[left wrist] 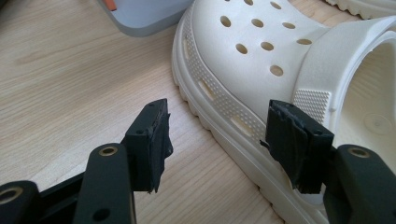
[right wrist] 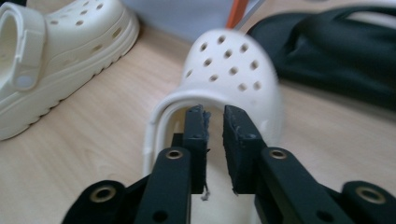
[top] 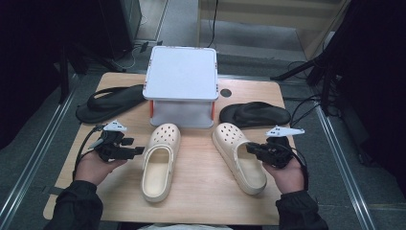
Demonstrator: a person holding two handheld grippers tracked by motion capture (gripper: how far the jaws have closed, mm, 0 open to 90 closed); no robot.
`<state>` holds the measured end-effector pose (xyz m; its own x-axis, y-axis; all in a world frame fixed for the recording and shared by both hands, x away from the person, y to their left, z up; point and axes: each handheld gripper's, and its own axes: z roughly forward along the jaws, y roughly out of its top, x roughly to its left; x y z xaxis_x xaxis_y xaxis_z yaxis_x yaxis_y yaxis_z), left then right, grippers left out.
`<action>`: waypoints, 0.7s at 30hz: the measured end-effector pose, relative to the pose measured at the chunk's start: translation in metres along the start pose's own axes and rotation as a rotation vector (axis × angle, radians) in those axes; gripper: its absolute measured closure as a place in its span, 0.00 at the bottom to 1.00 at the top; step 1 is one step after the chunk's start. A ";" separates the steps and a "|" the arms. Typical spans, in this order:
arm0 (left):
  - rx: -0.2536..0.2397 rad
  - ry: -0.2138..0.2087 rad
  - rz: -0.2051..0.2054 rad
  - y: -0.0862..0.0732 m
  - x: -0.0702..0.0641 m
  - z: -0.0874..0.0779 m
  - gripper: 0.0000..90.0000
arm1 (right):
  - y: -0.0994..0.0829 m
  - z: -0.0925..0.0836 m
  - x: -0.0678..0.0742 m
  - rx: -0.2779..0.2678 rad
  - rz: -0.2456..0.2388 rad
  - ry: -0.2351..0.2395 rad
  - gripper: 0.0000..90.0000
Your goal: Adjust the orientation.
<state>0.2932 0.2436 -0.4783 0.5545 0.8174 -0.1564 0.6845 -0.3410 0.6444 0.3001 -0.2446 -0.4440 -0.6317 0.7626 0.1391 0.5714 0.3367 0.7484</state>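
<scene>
Two cream clogs lie toes-away on the wooden table: the left clog [top: 160, 163] and the right clog [top: 238, 155]. My left gripper [top: 139, 151] hovers just left of the left clog, open. In the left gripper view its jaws [left wrist: 218, 112] stand wide apart, and the clog's sole edge [left wrist: 219, 107] runs between them untouched. My right gripper [top: 250, 148] is at the right clog's outer side. In the right gripper view its jaws [right wrist: 214, 112] stand a narrow gap apart, just in front of the clog's [right wrist: 229, 60] opening rim, with nothing pinched.
A white box [top: 182, 76] with orange latches stands behind the clogs. One black flip-flop [top: 110, 103] lies to its left, another [top: 256, 114] to its right. Bare table [top: 201, 191] shows between the clogs and at the front edge.
</scene>
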 end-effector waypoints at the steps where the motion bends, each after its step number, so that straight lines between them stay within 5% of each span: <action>1: 0.000 0.000 0.000 0.000 0.000 0.000 0.45 | 0.000 0.000 0.000 0.000 0.000 0.000 0.86; 6: 0.001 -0.004 -0.001 0.000 -0.001 0.001 0.45 | -0.004 0.004 -0.012 0.000 0.010 -0.028 0.65; 21: 0.002 0.004 -0.009 -0.003 -0.003 -0.001 0.45 | -0.010 0.038 -0.022 0.135 0.048 -0.049 0.68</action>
<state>0.2888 0.2425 -0.4786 0.5460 0.8225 -0.1594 0.6909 -0.3344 0.6410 0.3281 -0.2435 -0.4792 -0.5774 0.8046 0.1386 0.6679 0.3677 0.6471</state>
